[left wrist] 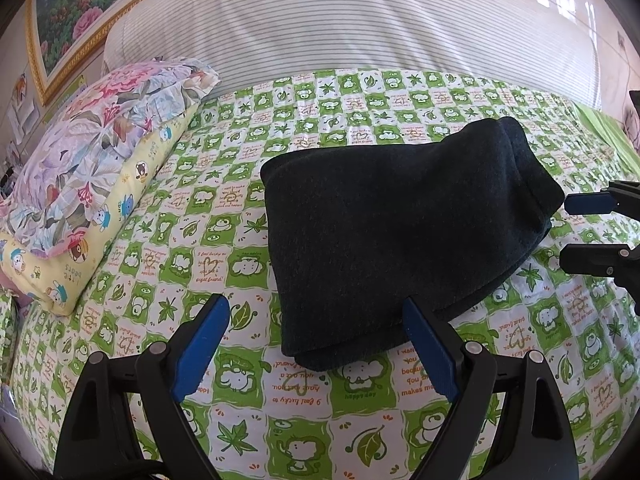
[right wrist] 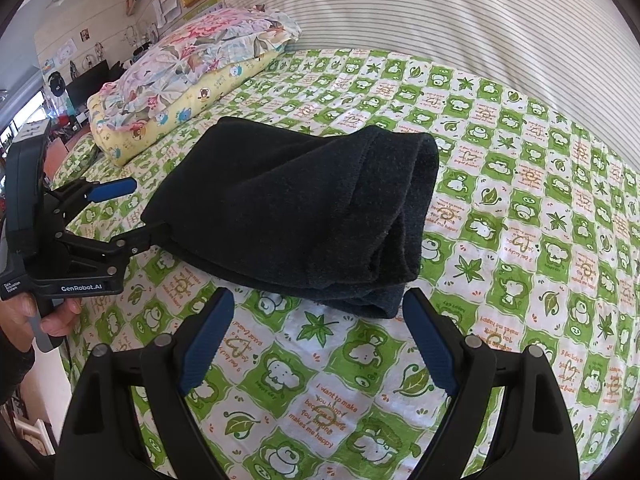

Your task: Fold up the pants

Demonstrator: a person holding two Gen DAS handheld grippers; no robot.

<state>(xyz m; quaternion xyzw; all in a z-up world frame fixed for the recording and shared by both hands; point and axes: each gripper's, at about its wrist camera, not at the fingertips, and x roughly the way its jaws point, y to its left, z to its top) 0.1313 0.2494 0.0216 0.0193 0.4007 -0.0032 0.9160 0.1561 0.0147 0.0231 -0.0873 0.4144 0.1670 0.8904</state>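
**Dark pants lie folded on the bed, both tongs spread wide and empty**

The bed sheet (left wrist: 224,264), a green and white check printed with bears and leaves, fills most of what I see. Along its far edge lies a long striped bolster (left wrist: 340,28), white with thin grey lines. On the far left side of the sheet a floral pillow (left wrist: 100,152) rests on top of a yellow cartoon pillow (left wrist: 132,200).

The pants (left wrist: 400,228), dark and close to black, sit near the middle of the sheet as a thick folded bundle. From my right wrist view their rolled, layered end (right wrist: 404,216) faces me, with the layers stacked one over another.

My left gripper (left wrist: 316,348) hovers just in front of the near corner of the pants, its blue-padded jaws spread wide with nothing between them; its right finger (left wrist: 430,354) overlaps the cloth edge in view, and I cannot tell whether it touches. My right gripper (right wrist: 318,344) hangs just short of the bundle's near end, jaws equally wide apart and holding nothing
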